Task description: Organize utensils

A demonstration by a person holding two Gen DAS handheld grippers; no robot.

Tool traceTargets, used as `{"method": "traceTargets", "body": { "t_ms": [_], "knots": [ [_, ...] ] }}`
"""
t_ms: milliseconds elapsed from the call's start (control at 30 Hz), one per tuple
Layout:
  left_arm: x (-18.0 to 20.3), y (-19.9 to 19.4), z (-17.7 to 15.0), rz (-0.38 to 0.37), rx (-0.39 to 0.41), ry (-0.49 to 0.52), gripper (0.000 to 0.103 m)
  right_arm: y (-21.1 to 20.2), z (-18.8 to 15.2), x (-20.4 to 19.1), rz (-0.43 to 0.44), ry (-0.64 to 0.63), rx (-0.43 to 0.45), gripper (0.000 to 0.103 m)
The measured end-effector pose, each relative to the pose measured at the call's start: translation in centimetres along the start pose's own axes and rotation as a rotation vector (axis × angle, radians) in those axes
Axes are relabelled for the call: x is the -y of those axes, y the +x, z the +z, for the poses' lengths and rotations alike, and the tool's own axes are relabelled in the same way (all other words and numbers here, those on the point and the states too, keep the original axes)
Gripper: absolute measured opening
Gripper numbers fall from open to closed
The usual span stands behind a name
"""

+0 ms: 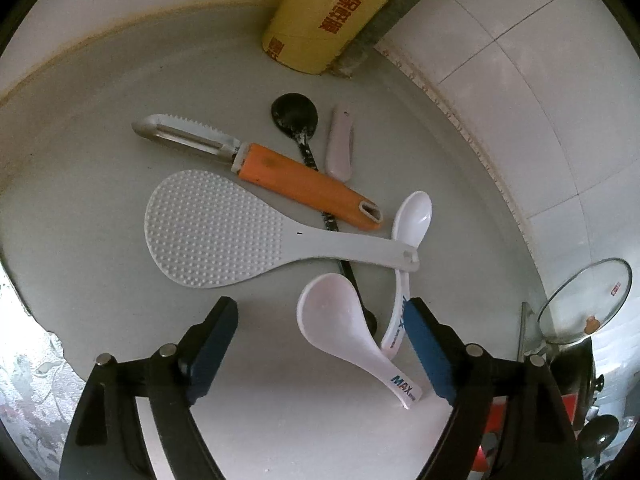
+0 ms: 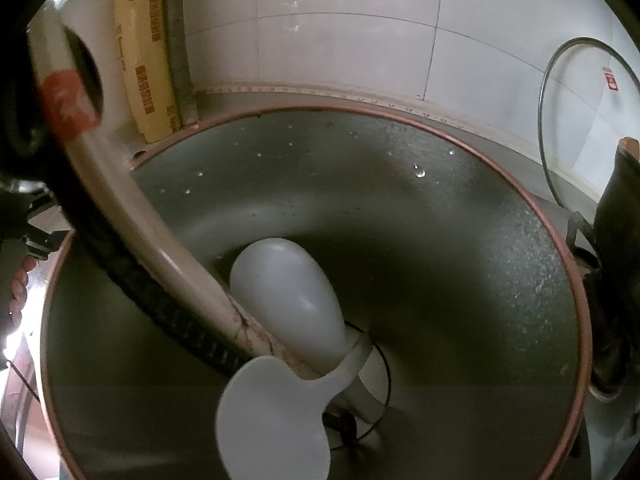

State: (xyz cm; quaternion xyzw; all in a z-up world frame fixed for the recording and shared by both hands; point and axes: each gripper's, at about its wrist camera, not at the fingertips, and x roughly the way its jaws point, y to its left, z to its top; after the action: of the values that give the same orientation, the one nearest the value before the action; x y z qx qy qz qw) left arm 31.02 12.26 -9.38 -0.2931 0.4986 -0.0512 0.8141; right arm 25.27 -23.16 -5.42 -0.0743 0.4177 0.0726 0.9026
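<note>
My left gripper [image 1: 320,328] gapes wide, empty, over a white soup spoon [image 1: 340,316]; peeler [image 1: 280,168], rice paddle [image 1: 224,232] lie unsorted mid-frame. Right gripper's state: cannot tell.

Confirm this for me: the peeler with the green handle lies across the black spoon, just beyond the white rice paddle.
One detail is wrong: the peeler has an orange handle, not green. The left wrist view shows it lying across the black spoon, just beyond the white rice paddle.

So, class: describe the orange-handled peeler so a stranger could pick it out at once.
Start at the yellow cardboard tube leaning in the corner of the pale countertop. Below it lies a heap of utensils. The orange-handled peeler crosses a black spoon; it alone has colour and a metal blade.
</note>
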Motion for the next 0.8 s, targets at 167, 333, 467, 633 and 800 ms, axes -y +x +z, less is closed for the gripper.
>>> {"method": "traceTargets", "body": {
  "t_ms": [167, 333, 467, 633, 800],
  "knots": [
    [0.13, -0.09, -0.09, 0.005, 0.007, 0.014, 0.085, -0.08, -0.03, 0.03, -0.001, 0.002, 0.001, 0.103],
    [0.48, 0.08, -0.16, 0.0, 0.003, 0.032, 0.079, -0.05, 0.02, 0.07, 0.0, 0.001, 0.001, 0.103],
    [0.7, 0.22, -0.27, 0.014, -0.003, 0.045, 0.066, -0.14, -0.07, 0.17, 0.003, -0.003, 0.003, 0.103],
    [0.72, 0.35, -0.41, 0.021, -0.004, 0.042, 0.048, -0.08, -0.22, 0.33, 0.001, -0.001, 0.002, 0.103],
    [0.66, 0.56, -0.38, 0.025, 0.009, 0.045, 0.037, -0.18, -0.28, 0.24, 0.002, -0.003, 0.004, 0.103]
  ]
}}
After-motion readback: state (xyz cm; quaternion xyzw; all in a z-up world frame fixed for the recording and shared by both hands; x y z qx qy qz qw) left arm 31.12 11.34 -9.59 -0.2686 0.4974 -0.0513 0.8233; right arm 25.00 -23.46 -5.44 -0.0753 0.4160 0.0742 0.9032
